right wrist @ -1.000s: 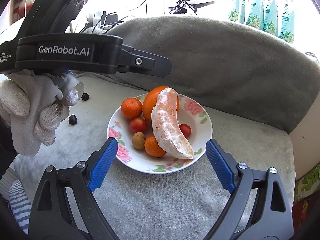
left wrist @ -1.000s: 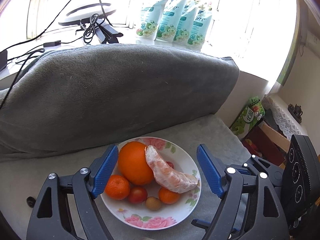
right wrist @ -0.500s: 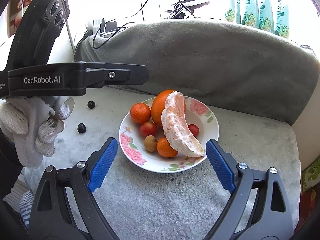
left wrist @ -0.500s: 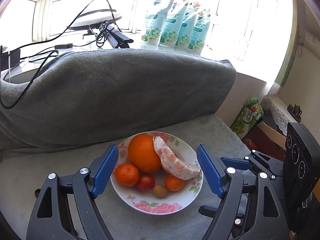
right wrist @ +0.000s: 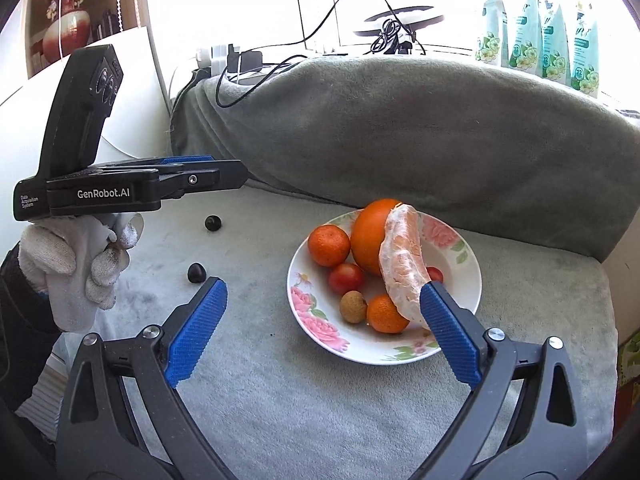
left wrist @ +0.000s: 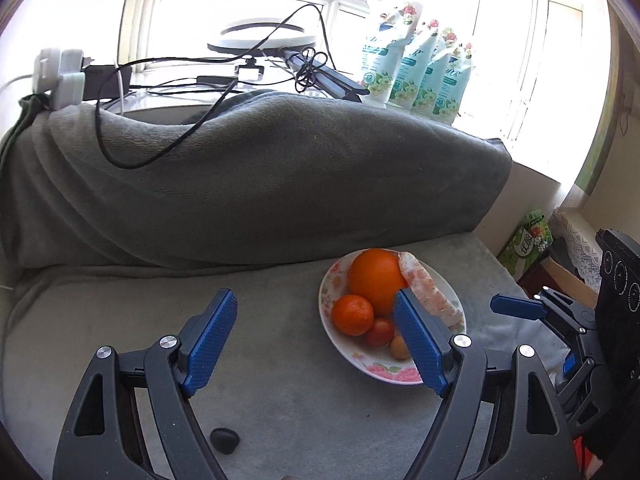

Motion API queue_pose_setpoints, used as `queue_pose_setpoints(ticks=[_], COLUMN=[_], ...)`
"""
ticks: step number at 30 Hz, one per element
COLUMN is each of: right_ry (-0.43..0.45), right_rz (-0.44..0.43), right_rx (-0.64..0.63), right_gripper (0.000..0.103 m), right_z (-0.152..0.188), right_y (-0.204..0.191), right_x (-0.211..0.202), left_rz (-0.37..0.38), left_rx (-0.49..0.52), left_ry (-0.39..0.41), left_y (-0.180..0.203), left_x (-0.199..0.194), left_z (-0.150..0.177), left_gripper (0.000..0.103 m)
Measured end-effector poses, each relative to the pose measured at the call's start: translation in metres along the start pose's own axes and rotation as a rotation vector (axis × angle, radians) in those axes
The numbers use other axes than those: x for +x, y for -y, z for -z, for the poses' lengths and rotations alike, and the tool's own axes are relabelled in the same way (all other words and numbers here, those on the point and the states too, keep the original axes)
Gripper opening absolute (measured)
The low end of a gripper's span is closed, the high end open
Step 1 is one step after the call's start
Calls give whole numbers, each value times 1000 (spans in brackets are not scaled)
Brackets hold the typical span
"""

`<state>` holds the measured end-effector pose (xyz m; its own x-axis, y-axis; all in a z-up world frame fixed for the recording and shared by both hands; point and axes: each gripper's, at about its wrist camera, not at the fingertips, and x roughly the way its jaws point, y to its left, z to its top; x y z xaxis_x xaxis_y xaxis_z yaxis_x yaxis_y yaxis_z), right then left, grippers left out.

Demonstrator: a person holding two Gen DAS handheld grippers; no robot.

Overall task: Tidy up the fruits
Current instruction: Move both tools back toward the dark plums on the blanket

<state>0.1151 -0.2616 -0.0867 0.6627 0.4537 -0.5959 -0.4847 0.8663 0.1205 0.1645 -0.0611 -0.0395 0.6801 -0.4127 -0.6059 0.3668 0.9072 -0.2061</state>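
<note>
A flowered white plate (right wrist: 460, 300) (left wrist: 356, 356) on the grey blanket holds a big orange (right wrist: 370, 236) (left wrist: 376, 276), a peeled citrus segment (right wrist: 404, 264) (left wrist: 428, 292), two mandarins, small tomatoes and a brown longan (right wrist: 353, 307). Two small dark fruits (right wrist: 196, 272) (right wrist: 213, 223) lie on the blanket to the plate's left; one dark fruit (left wrist: 224, 440) shows in the left wrist view. My left gripper (left wrist: 312, 308) is open over bare blanket left of the plate, with nothing between its fingers. My right gripper (right wrist: 322, 292) faces the plate's near-left rim; its jaws are opening and hold nothing.
A gloved hand (right wrist: 76, 268) holds the left gripper (right wrist: 200, 176) at the left. A grey cushion (right wrist: 400, 128) backs the seat. Cables, a ring lamp (left wrist: 264, 40) and several refill pouches (left wrist: 416, 76) sit on the sill. Boxes (left wrist: 528, 240) stand past the seat's right edge.
My left gripper has swung left, so the plate sits right of its fingers instead of between them. In the right view the plate has slid right, and the right jaws stand wider.
</note>
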Motion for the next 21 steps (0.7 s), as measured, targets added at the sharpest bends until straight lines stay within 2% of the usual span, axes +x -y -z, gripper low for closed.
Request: queue_pose_setpoints(ticks=[7,16,17,19,21], right_ry=[-9,-37,-41,-51,-59], right_rz=[-39,-114,-120,-134,-145], right_rx=[-71,-122,-127,-136,-145], right_gripper=[99,99,99,99,99], right_z=[-7,-10,-10,-11,-11], right_y=[-32,-67,-70,-77,-84], right_x=[14,35,38,43,48], left_rz=[-63,-94,-93,-92,-92], left_rx=[-32,-86,-93,-105,-117], left_ry=[-2,-32,-35,-44,-52], left_y=[-38,-80,-84,-92,-99], left_x=[-10,-11,-10,-8,-5], left_z=[15,36,38,42,45], left_gripper=[81,80,79,70,69])
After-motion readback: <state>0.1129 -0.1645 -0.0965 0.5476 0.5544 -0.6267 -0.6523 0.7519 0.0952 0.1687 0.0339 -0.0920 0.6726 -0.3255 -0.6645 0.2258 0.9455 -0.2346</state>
